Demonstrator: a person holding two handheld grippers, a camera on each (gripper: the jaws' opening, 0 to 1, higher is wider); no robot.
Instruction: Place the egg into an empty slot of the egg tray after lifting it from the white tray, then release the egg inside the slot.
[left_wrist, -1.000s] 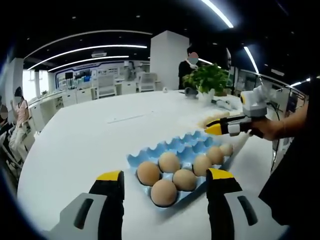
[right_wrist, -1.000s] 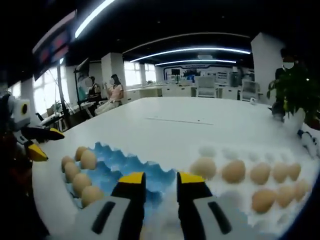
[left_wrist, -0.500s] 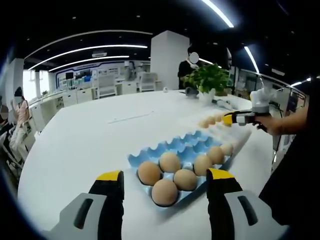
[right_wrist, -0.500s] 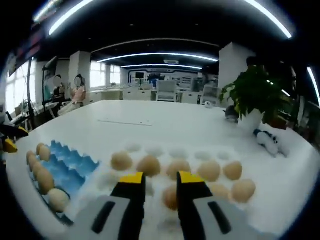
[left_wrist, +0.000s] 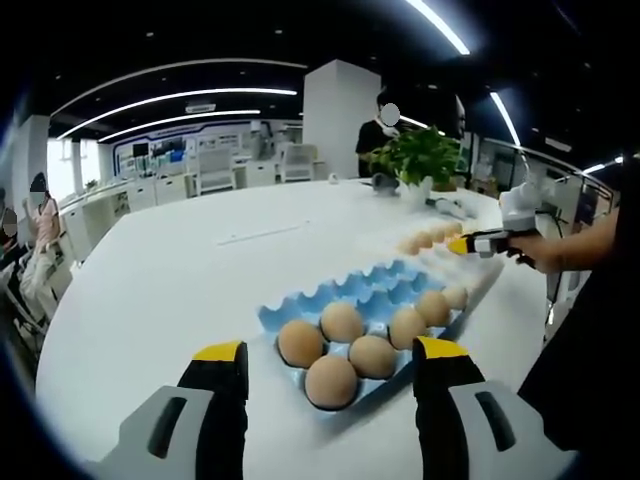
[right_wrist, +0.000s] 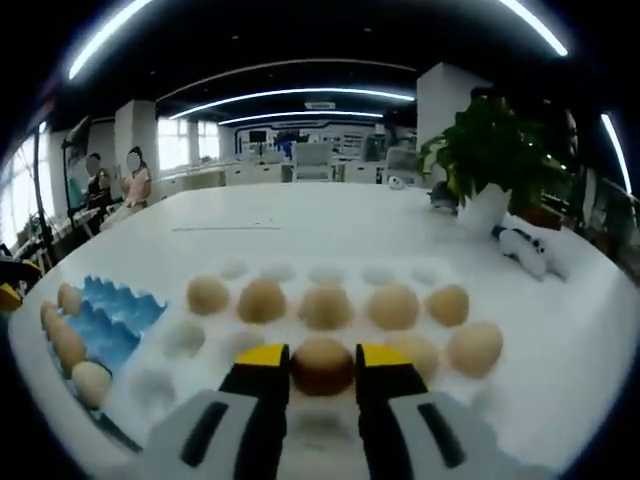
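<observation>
In the right gripper view, my right gripper (right_wrist: 323, 356) hangs low over the white tray (right_wrist: 300, 272), which holds several brown eggs. One egg (right_wrist: 322, 366) lies right between its yellow tips, and the jaws stand open at either side of it. The blue egg tray (right_wrist: 112, 312) with eggs along its near side lies to the left. In the left gripper view, my left gripper (left_wrist: 330, 352) hovers wide open and holds nothing, just short of the blue egg tray (left_wrist: 380, 285) with several eggs. The right gripper (left_wrist: 478, 242), in a person's hand, shows beyond it over the white tray (left_wrist: 486, 276).
Both trays lie on a large white table (left_wrist: 180, 270). A potted plant (right_wrist: 480, 150) and small white items (right_wrist: 525, 250) stand at the table's far right. A person (left_wrist: 378, 135) stands behind the plant (left_wrist: 418, 158); seated people are at the far left (right_wrist: 130, 185).
The right gripper has swung from above the blue tray to the white tray and come down, so an egg now sits between its tips. The left gripper has stayed still.
</observation>
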